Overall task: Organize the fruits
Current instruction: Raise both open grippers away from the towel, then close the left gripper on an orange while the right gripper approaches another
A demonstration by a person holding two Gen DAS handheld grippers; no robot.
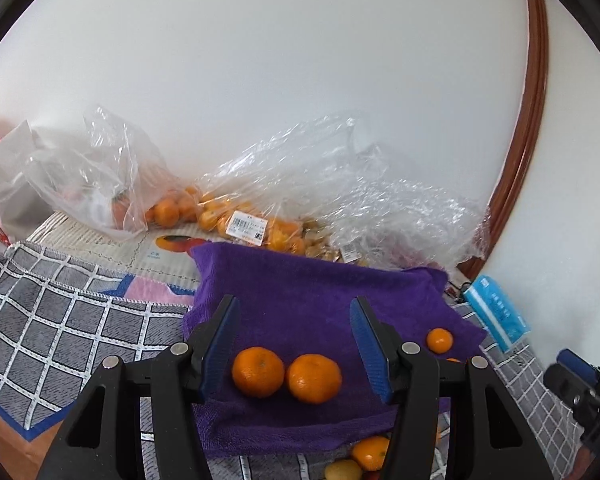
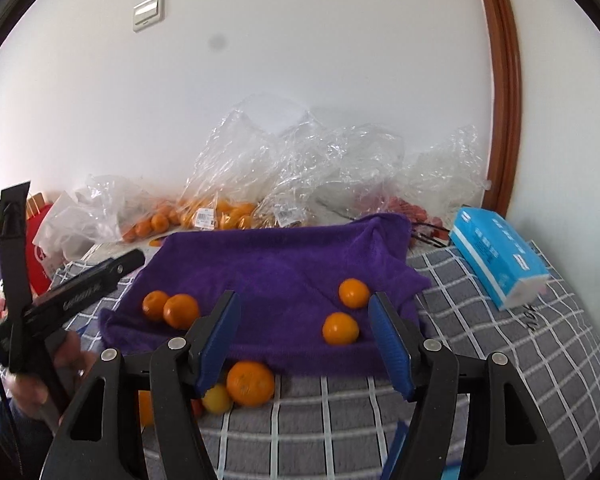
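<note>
A purple towel [image 1: 308, 296] [image 2: 276, 264] lies on a grey checked cloth. In the left wrist view two mandarins [image 1: 258, 371] [image 1: 314, 378] sit side by side between the open fingers of my left gripper [image 1: 294, 312], which is empty just above them. A third mandarin [image 1: 439, 339] lies at the towel's right. In the right wrist view my right gripper [image 2: 304, 308] is open and empty, with two mandarins [image 2: 340, 328] [image 2: 354, 293] just left of its right finger. The pair [image 2: 172, 308] lies at the left. A bigger orange [image 2: 250, 383] and a yellow fruit [image 2: 217, 398] lie off the towel's front edge.
Clear plastic bags [image 1: 236, 216] [image 2: 236, 200] holding several oranges stand along the white wall. A blue tissue pack [image 2: 498, 256] [image 1: 496, 312] lies at the right. The left gripper's body [image 2: 72, 288] shows at the left, the right gripper [image 1: 580, 388] at far right. A brown door frame [image 2: 500, 80] stands right.
</note>
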